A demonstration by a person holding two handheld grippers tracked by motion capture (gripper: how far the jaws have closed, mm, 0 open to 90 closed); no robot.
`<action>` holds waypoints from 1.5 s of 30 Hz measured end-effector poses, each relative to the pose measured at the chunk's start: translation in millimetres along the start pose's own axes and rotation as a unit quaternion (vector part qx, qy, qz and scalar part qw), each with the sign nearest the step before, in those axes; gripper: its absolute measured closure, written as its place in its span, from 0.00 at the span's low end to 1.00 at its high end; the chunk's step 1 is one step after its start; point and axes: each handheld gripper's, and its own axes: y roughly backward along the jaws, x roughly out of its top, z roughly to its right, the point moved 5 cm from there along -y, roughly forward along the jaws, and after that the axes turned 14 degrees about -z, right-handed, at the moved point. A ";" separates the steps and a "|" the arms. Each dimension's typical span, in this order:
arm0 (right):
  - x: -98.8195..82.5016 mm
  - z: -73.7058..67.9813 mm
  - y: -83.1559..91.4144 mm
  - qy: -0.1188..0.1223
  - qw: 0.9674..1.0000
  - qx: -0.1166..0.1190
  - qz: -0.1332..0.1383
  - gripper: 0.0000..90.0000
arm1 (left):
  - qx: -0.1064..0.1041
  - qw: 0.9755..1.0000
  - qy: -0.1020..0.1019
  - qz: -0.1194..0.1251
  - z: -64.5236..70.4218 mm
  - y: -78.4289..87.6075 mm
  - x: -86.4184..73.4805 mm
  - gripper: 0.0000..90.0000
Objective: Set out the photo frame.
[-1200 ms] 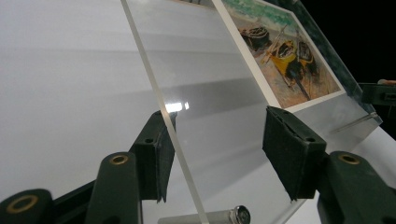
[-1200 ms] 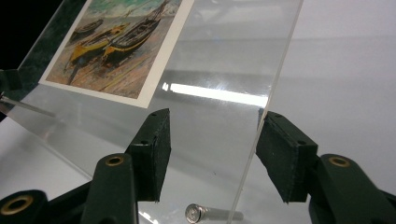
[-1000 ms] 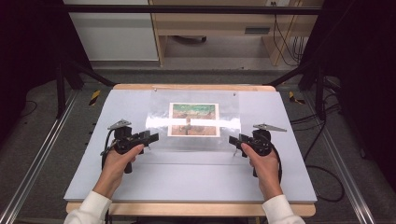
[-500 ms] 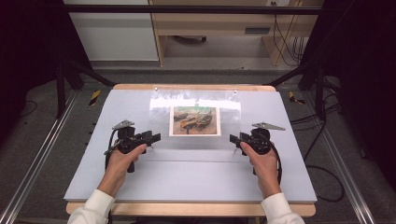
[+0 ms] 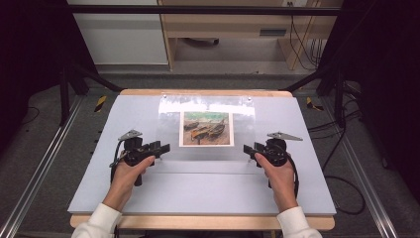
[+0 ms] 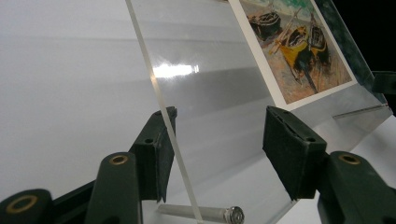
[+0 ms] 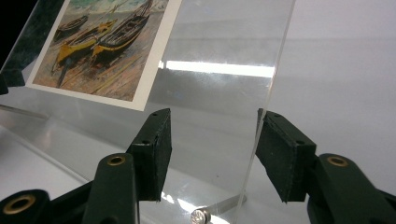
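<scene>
The clear frame [image 5: 207,130] with the boat picture [image 5: 206,128] stands between the two, its long side running across. The left hand-held gripper [image 5: 164,147] and right hand-held gripper [image 5: 246,148] each have a side edge between half-open jaws, not squeezing.

Count, taken outward from the table [image 5: 198,191]:
One clear acrylic frame [image 5: 242,136] at its middle — one boat print [image 5: 206,128] inside.
Two grippers — left gripper [image 5: 164,148] at the frame's left edge, right gripper [image 5: 246,149] at its right.
Two hands, one per gripper.
Two metal standoff pins by the frame's lower corners, one [image 6: 233,215] left, one [image 7: 200,216] right.
</scene>
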 end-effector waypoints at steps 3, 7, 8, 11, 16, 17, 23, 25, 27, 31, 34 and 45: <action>-0.4 0.5 1.0 0.002 1.000 -0.003 0.001 0.51 | 0.001 1.000 -0.001 -0.001 1.2 -1.1 -0.9 0.48; -0.8 -0.4 1.4 0.003 1.000 -0.008 0.003 0.51 | 0.002 1.000 -0.004 -0.001 0.7 -0.8 -1.4 0.48; -1.1 -0.7 1.4 0.001 1.000 -0.007 0.003 0.52 | 0.001 1.000 -0.004 -0.001 0.7 -0.8 -1.6 0.48; -2.0 -1.2 1.2 0.003 1.000 -0.007 0.004 0.52 | 0.002 1.000 -0.001 -0.001 0.6 -0.8 -2.2 0.48; -2.8 -2.2 1.7 0.009 1.000 -0.011 0.003 0.52 | 0.004 1.000 -0.005 -0.001 0.8 -0.6 -3.3 0.48; -3.3 -2.9 1.9 0.005 1.000 -0.011 0.003 0.52 | 0.004 1.000 -0.005 -0.001 1.0 -0.4 -3.4 0.48; -4.6 -4.1 2.6 0.012 1.000 -0.015 0.004 0.52 | 0.008 1.000 -0.007 0.001 2.7 0.5 -5.5 0.48; -5.1 -4.5 2.9 0.014 1.000 -0.017 0.006 0.52 | 0.009 1.000 -0.010 -0.001 3.0 1.2 -6.3 0.48; -5.9 -5.2 3.3 0.015 1.000 -0.019 0.005 0.52 | 0.010 1.000 -0.009 0.001 3.9 1.5 -7.0 0.48; -7.4 -6.7 4.4 0.021 0.999 -0.023 0.004 0.52 | 0.015 1.000 -0.015 -0.001 5.4 3.4 -9.2 0.48; -8.7 -7.6 5.4 0.026 0.999 -0.026 0.003 0.52 | 0.017 1.000 -0.019 -0.002 6.4 4.4 -10.6 0.48; -15.7 -10.0 11.5 0.029 0.999 -0.031 0.003 0.58 | 0.021 1.000 -0.022 -0.005 9.9 9.5 -16.4 0.52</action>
